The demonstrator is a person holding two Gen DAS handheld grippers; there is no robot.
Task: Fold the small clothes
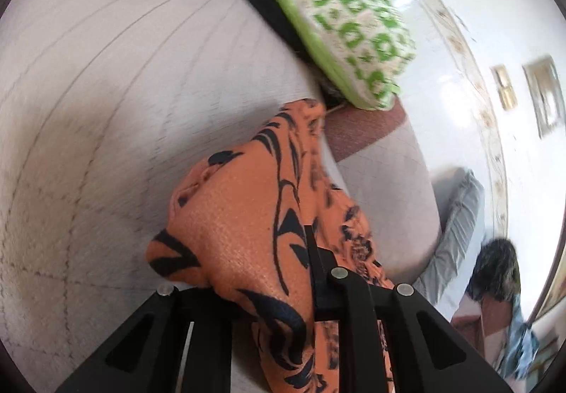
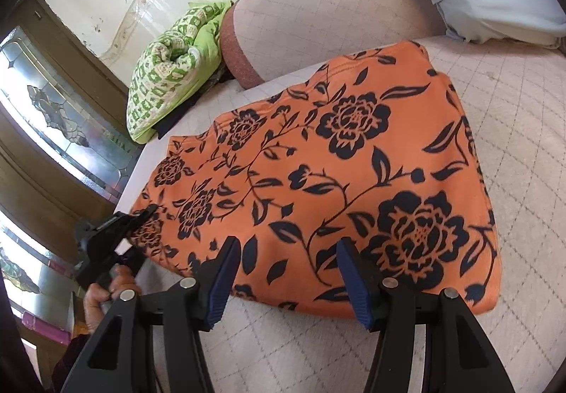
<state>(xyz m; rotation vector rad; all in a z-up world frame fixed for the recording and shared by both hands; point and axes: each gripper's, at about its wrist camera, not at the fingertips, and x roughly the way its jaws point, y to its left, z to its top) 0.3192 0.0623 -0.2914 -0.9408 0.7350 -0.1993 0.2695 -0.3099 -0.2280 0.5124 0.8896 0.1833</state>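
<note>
The right gripper hovers with its blue pads spread apart and empty over the near edge of the orange floral garment, which lies flat on the quilted bed cover near a green patterned blanket. The left gripper is pinched onto the garment's left corner (cloth bunches right up between its fingers in the left wrist view). To fold cleanly, I judge the right should bite the near hem squarely, then both lift level together.
</note>
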